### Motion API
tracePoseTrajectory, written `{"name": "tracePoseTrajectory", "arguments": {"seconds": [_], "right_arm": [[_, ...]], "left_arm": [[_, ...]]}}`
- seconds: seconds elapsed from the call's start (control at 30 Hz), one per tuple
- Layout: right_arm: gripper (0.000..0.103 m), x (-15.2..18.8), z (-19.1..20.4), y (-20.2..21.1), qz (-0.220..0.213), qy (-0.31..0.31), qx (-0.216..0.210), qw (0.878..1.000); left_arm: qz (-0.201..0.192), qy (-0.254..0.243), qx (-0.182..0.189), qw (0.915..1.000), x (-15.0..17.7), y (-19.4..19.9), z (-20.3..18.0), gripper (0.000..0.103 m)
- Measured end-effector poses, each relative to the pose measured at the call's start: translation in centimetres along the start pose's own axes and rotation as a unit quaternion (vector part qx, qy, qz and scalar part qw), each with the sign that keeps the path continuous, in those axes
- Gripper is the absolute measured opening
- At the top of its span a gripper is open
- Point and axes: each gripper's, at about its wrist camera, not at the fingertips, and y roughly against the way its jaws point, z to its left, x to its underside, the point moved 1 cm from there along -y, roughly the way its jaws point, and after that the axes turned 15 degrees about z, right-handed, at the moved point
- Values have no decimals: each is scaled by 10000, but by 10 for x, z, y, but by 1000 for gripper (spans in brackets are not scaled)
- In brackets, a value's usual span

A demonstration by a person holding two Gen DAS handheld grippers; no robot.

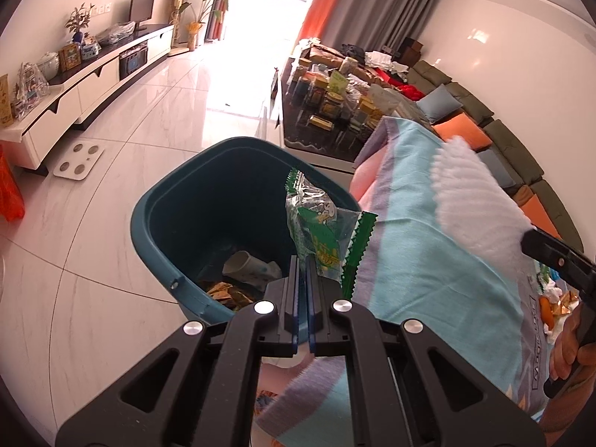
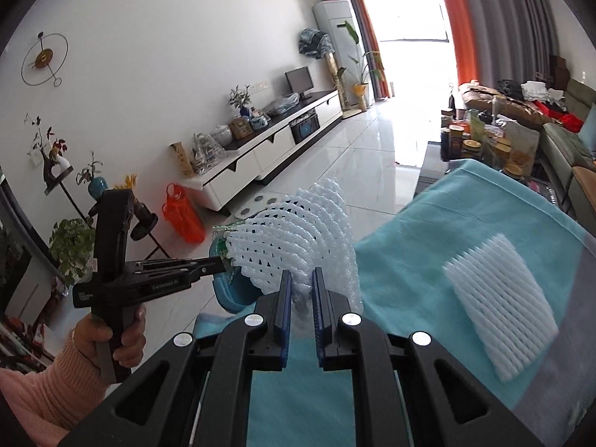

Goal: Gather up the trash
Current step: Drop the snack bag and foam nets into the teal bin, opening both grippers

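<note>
Over the teal bin point(image 1: 156, 223), my left gripper point(image 1: 302, 260) is shut on a crumpled green and clear snack wrapper point(image 1: 320, 223). A paper cup point(image 1: 249, 266) and golden wrappers lie in the bin. In the right wrist view, my right gripper point(image 2: 301, 275) is shut on a white foam fruit net point(image 2: 298, 231), lifted off the blue cloth and close to the bin point(image 2: 227, 294). A hand in a pink sleeve holds the left gripper point(image 2: 219, 263) there. The net point(image 1: 473, 201) and right gripper point(image 1: 529, 240) also show in the left wrist view. A second foam net point(image 2: 499, 309) lies on the cloth.
The blue cloth point(image 1: 428, 260) covers a table beside the bin. More small scraps point(image 1: 558, 305) lie on it near the right hand. A dark coffee table point(image 1: 298, 138) crowded with jars stands beyond. On the tiled floor are a white scale point(image 1: 78, 158) and an orange bag point(image 2: 182, 216).
</note>
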Motion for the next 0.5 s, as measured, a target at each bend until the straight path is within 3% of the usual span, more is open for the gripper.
{"name": "tracePoseTrajectory", "arguments": {"seconds": [0.5], "right_arm": [[10, -51, 20, -99, 939, 110, 46, 9955]], "left_arm": [[281, 348, -252, 9987, -17, -33, 35, 4]]}}
